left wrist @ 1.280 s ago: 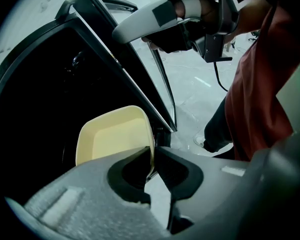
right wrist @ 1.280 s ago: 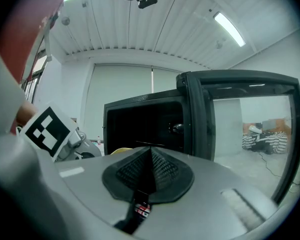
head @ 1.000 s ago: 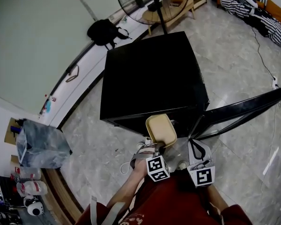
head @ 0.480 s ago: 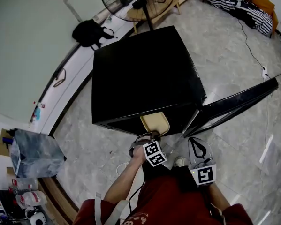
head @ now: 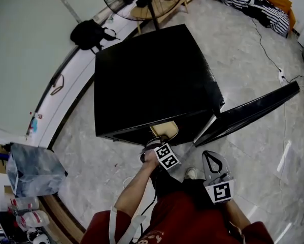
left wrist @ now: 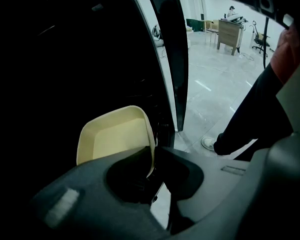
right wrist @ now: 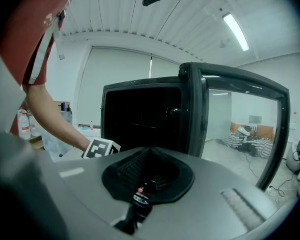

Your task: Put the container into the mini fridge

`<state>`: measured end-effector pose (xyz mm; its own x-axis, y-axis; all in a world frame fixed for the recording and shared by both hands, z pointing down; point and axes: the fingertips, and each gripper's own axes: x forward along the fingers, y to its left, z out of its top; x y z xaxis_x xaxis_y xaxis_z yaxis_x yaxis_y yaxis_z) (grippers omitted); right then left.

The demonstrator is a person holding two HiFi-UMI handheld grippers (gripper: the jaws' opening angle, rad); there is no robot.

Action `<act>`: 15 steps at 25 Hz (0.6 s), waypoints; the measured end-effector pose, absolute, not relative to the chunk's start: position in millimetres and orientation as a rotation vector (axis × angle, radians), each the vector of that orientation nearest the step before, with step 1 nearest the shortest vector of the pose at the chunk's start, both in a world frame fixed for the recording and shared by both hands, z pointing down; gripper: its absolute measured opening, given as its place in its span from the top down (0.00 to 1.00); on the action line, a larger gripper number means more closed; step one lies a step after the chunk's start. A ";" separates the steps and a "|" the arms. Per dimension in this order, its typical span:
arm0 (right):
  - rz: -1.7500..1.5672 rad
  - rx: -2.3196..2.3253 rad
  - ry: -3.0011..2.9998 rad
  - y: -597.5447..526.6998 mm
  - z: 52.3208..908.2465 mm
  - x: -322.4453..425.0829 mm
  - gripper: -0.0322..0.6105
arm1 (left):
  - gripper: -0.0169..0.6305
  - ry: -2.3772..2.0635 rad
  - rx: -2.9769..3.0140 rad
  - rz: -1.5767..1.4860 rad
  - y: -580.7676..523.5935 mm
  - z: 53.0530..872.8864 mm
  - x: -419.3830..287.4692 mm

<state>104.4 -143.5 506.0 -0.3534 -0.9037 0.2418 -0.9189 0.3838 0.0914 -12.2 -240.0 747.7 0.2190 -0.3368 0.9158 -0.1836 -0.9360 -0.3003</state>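
Left tool (left wrist: pixel 152 159) clamped on near rim of cream plastic container (left wrist: pixel 114 134): shallow smooth tub with rounded corners, long axis straight ahead of tool into dark mouth of glossy black mini fridge (head: pixel 152 75) at frame centre, far end seemingly already inside. Right tool (right wrist: pixel 148 171) closed and empty, lower right, farther off, below open door (head: pixel 248 113).

My left tongs (head: pixel 161 142) point steeply down with my left arm (head: pixel 136 184) stretched forward. Their jaws are clamped on the rim of the container (left wrist: pixel 114 134). My right tongs (head: pixel 214 162) sit close beside my body, pointing nearly level, jaws closed together on nothing.
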 end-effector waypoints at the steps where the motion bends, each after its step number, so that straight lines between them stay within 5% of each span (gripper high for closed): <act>1: 0.085 1.608 -2.390 -144.2 506.0 103.2 0.95 | 0.92 0.514 -2.351 -1.821 -243.6 750.2 -12.8; 15: 0.099 1.615 -2.352 -153.3 514.0 91.0 0.95 | 0.90 0.570 -2.350 -1.858 -291.6 783.5 -16.9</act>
